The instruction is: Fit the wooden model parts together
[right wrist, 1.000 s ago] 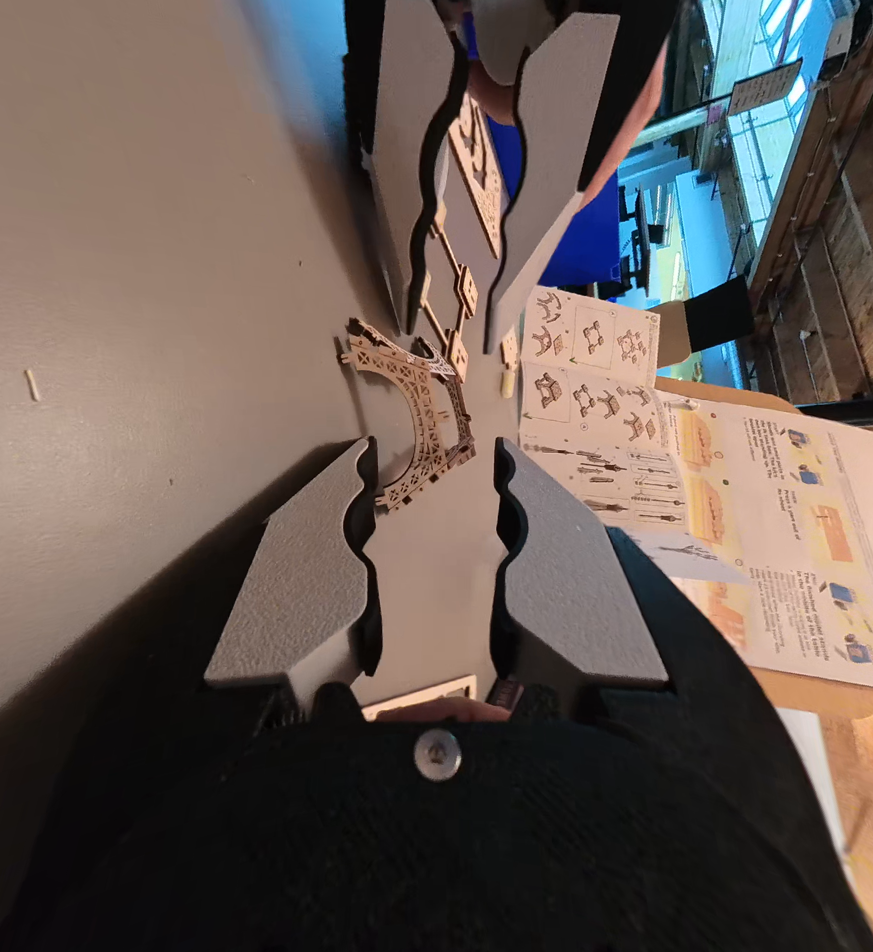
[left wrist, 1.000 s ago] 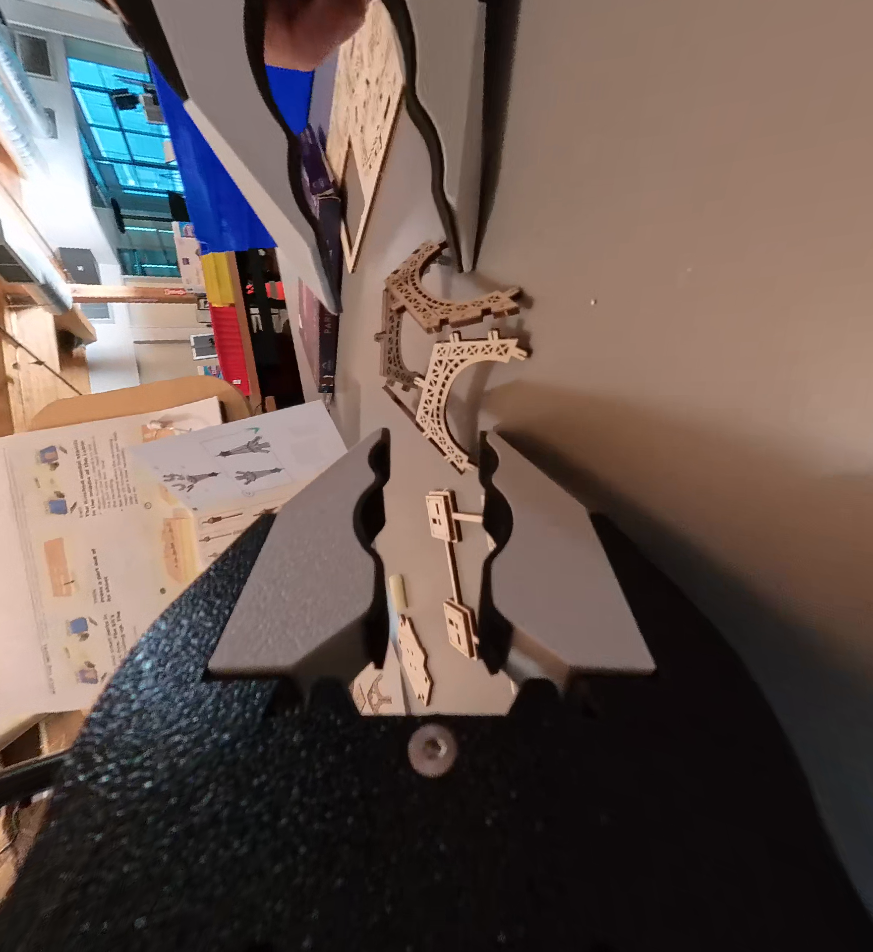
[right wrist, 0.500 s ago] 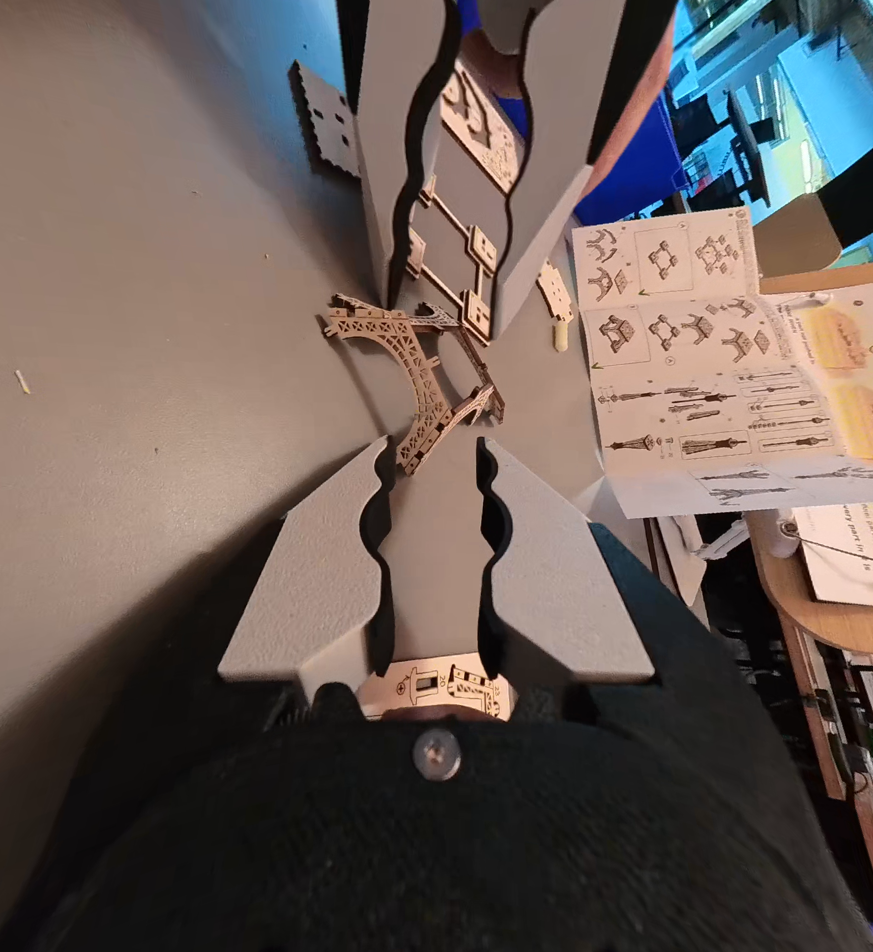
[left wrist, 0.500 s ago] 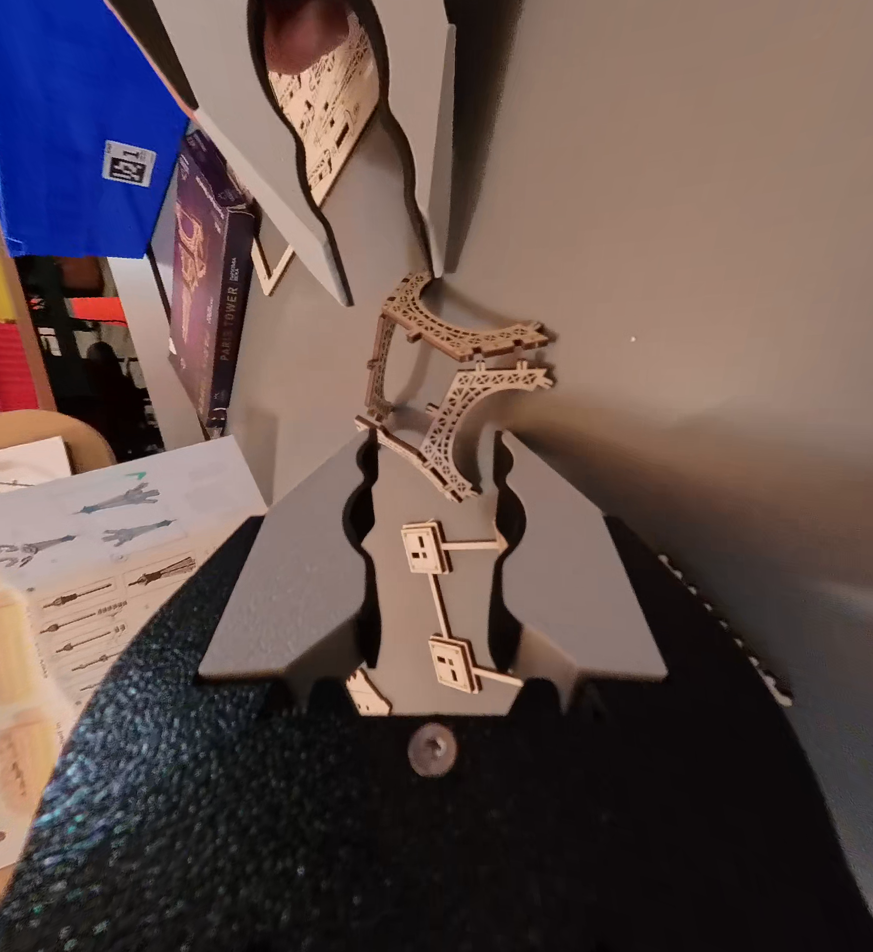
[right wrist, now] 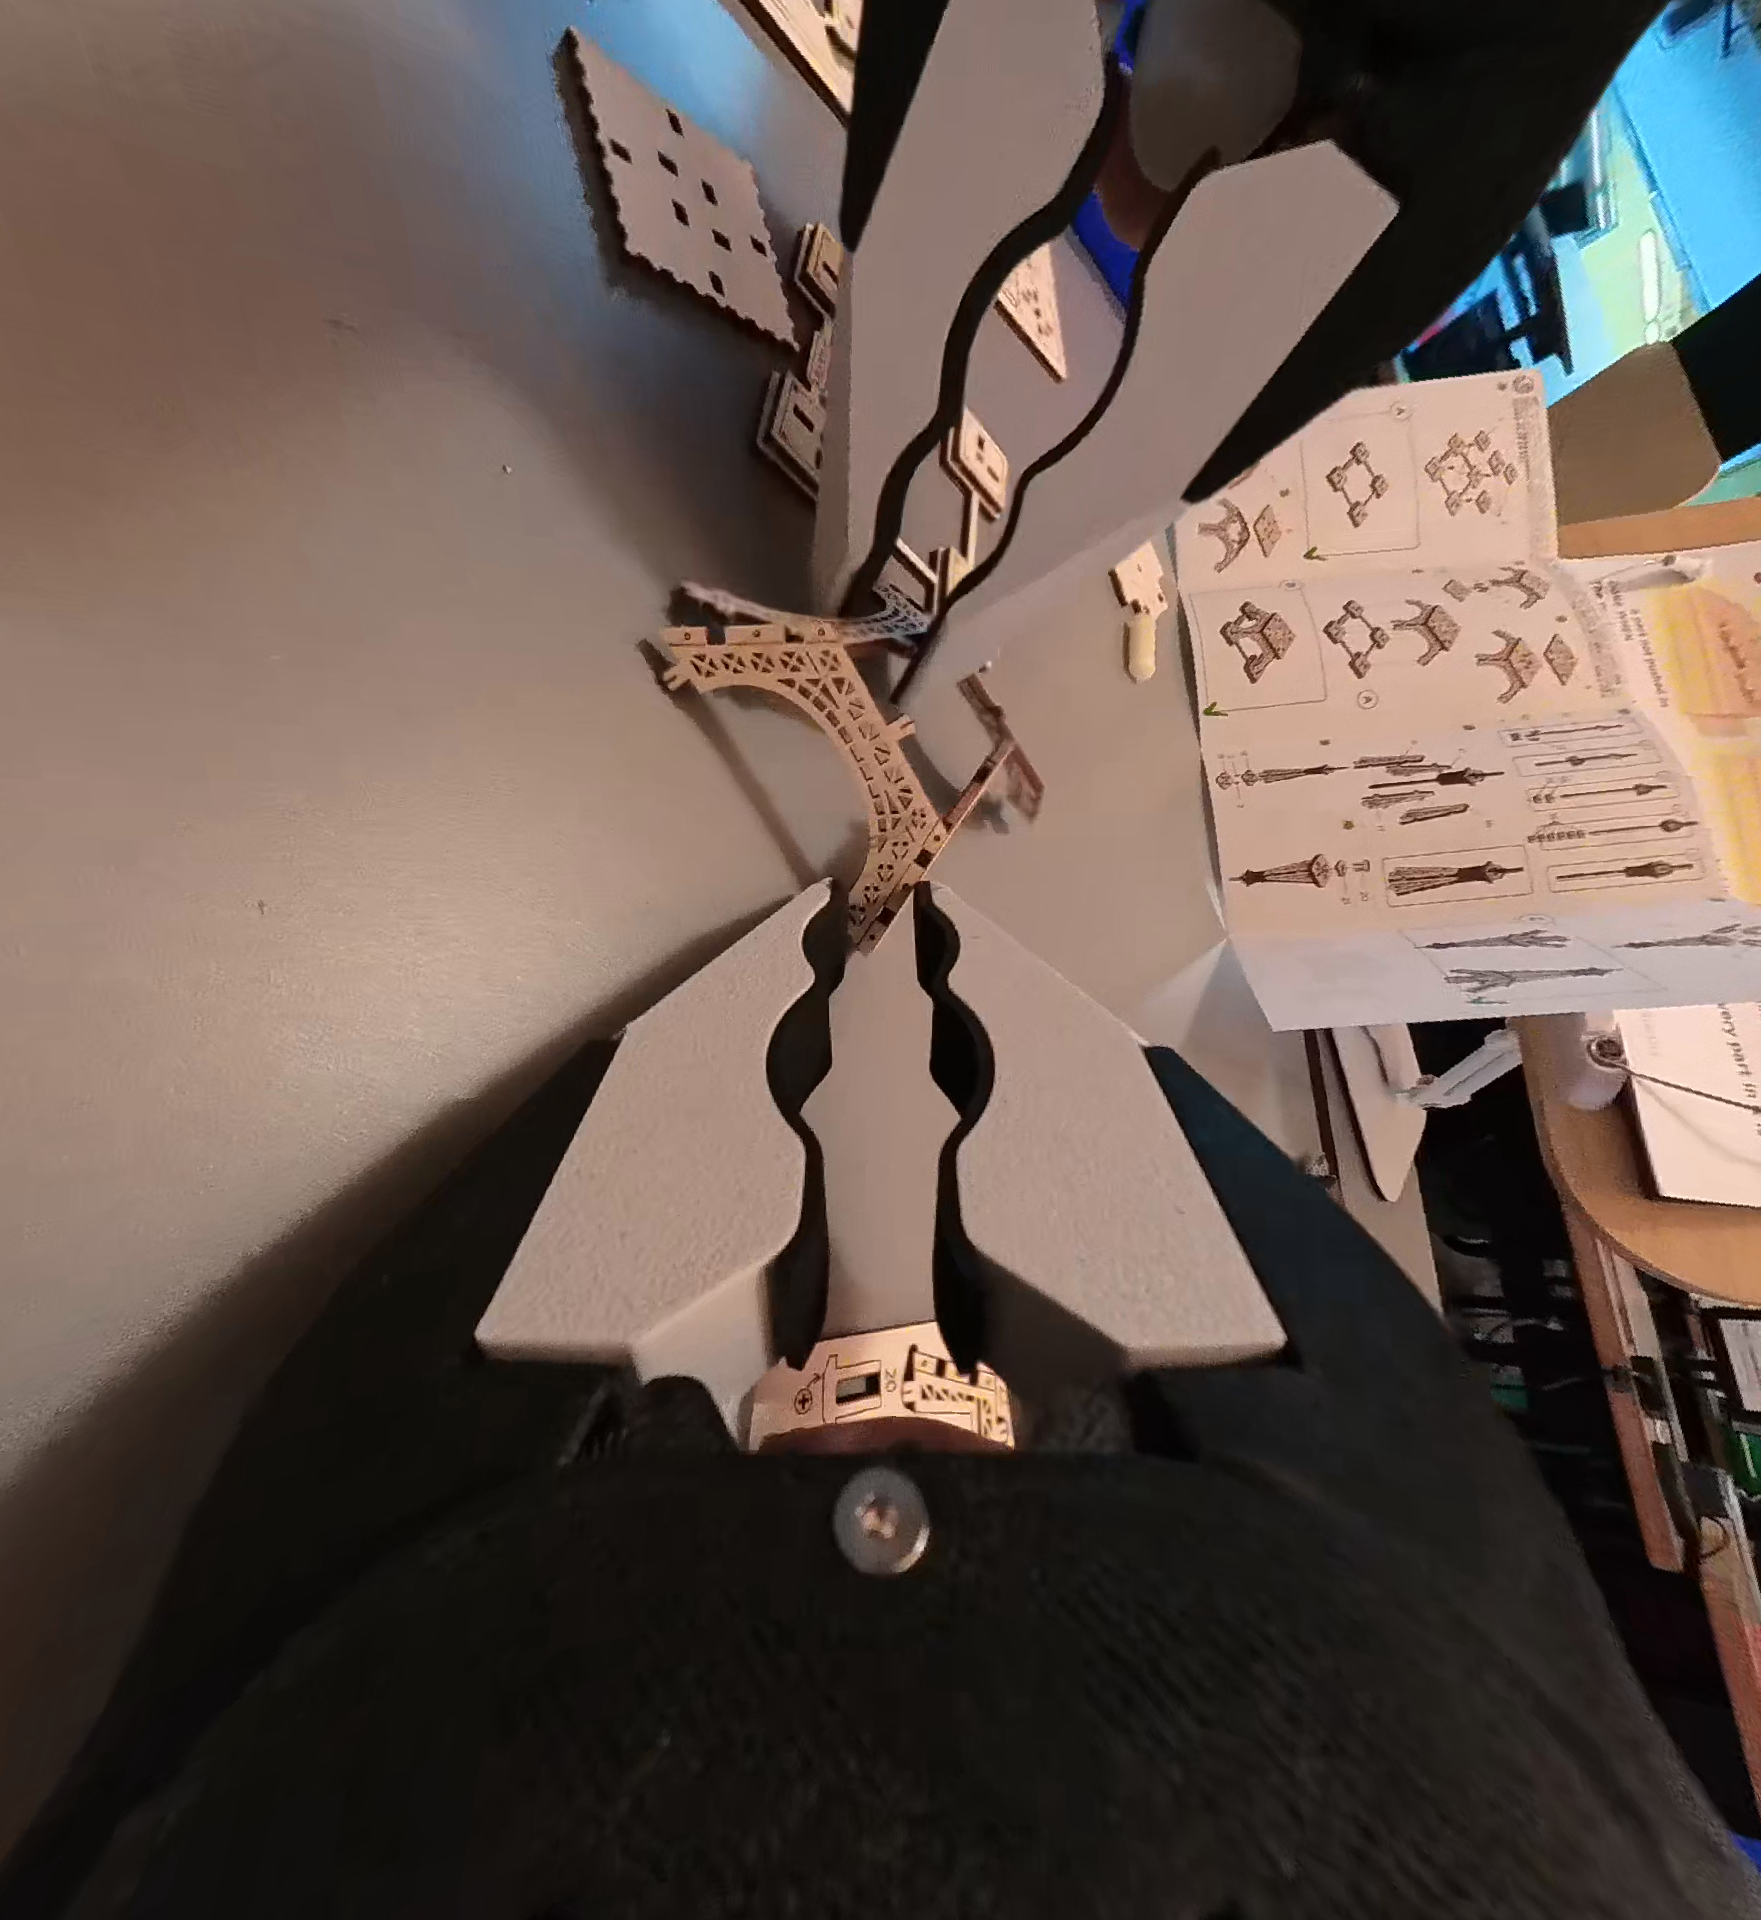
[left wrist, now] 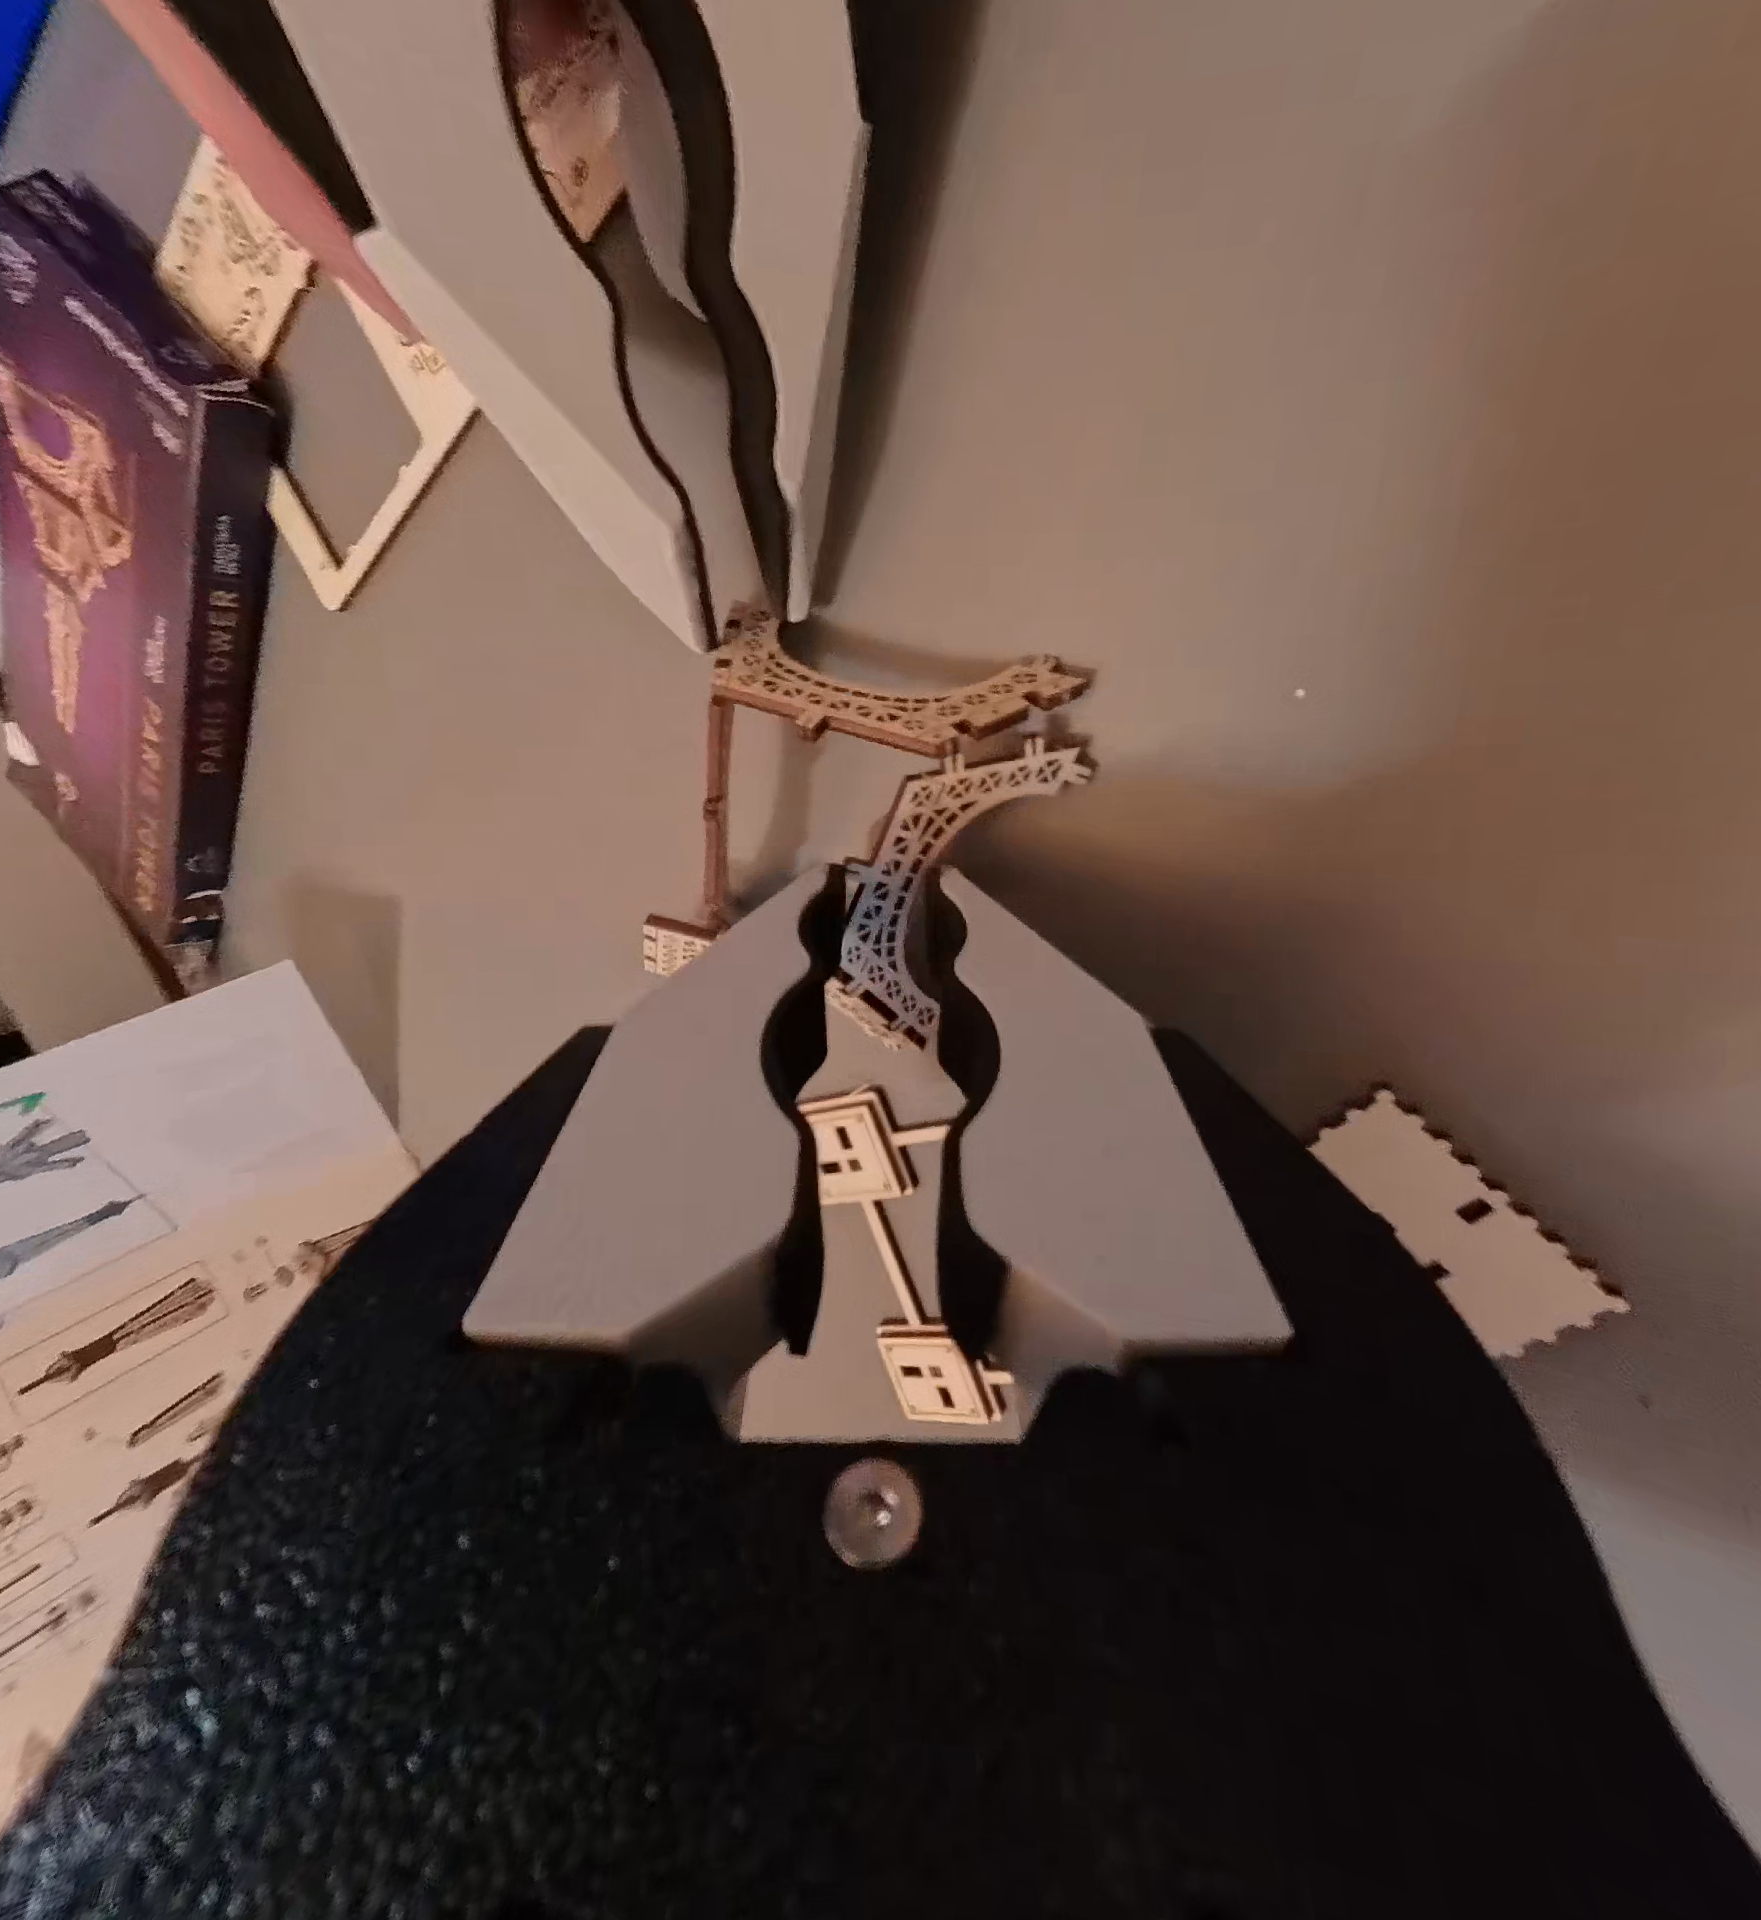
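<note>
Both claws have closed in w/ narrowed jaws: left claw [left wrist: 891, 894] pinching pale arch [left wrist: 933, 831], right claw [right wrist: 871, 904] pinching tan arch [right wrist: 834, 717]. Step: gripping; next, align tabs w/ slots.

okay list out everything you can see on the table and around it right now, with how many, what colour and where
Lattice arch legs: at least two, light wood, joined at mid-table between the two grippers.
Frame with square pads: one, pale wood, flat on the table under the left gripper.
Scalloped plate with slots: one, pale wood, flat on the table beyond the arches in the right wrist view.
Cut-out sheets: at least two, pale wood, by the box.
Box: one, dark purple, at the table's edge.
Instruction sheets: several, white and yellow, beside the parts.
Table: one, grey.
Left gripper: grey fingers, tips around one arch's foot.
Right gripper: grey fingers, tips at the other arch's foot.
</note>
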A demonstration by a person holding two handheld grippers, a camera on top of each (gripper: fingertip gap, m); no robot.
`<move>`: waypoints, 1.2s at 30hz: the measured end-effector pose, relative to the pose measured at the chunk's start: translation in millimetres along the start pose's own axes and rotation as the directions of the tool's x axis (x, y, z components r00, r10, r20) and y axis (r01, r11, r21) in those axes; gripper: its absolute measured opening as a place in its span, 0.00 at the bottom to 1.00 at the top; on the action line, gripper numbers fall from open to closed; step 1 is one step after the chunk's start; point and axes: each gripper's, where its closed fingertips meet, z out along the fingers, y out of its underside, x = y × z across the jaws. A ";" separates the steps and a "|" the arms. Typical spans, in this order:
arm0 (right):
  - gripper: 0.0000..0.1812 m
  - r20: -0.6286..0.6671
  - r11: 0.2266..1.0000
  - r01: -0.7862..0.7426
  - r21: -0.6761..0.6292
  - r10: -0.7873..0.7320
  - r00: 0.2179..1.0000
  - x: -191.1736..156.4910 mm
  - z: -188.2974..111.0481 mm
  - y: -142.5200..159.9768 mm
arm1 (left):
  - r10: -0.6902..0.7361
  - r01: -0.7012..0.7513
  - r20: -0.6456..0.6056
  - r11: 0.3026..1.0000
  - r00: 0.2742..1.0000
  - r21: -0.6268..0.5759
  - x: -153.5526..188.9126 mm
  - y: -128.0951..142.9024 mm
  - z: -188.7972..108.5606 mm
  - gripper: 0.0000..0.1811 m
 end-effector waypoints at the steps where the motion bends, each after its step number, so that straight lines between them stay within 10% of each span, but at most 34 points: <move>1: 0.06 -0.003 1.000 0.001 -0.001 -0.001 1.000 0.4 0.1 1.1 | -0.001 0.001 0.023 1.000 1.000 -0.005 -3.1 0.2 0.4 0.06; 36: 0.24 -0.081 0.987 0.154 -0.042 -0.157 0.984 5.6 5.7 -12.7 | -0.093 0.086 0.360 0.996 0.928 0.036 -10.2 -2.5 -1.9 0.06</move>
